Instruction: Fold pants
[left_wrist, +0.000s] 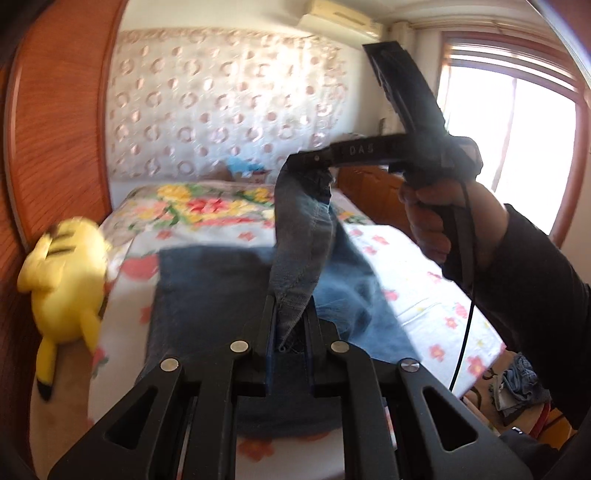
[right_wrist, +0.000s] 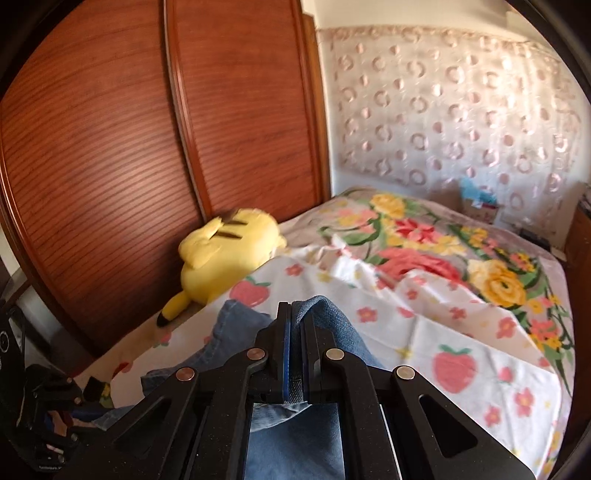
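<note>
Left claw (left_wrist: 290, 325) and right claw (right_wrist: 295, 332) each clench the jeans (left_wrist: 207, 288), whose lower part is hidden

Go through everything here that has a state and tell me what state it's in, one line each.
left gripper: shut on the jeans, pinching an edge of the denim.
right gripper: shut on the jeans, denim between its fingers.
jeans: partly lifted, the rest lying on the bed.
yellow plush toy: lying on the bed against the wardrobe.
wardrobe doors: closed.
bed sheet: spread out, wrinkled.

Wrist cams fwd, shared bed (left_wrist: 424, 258) close
</note>
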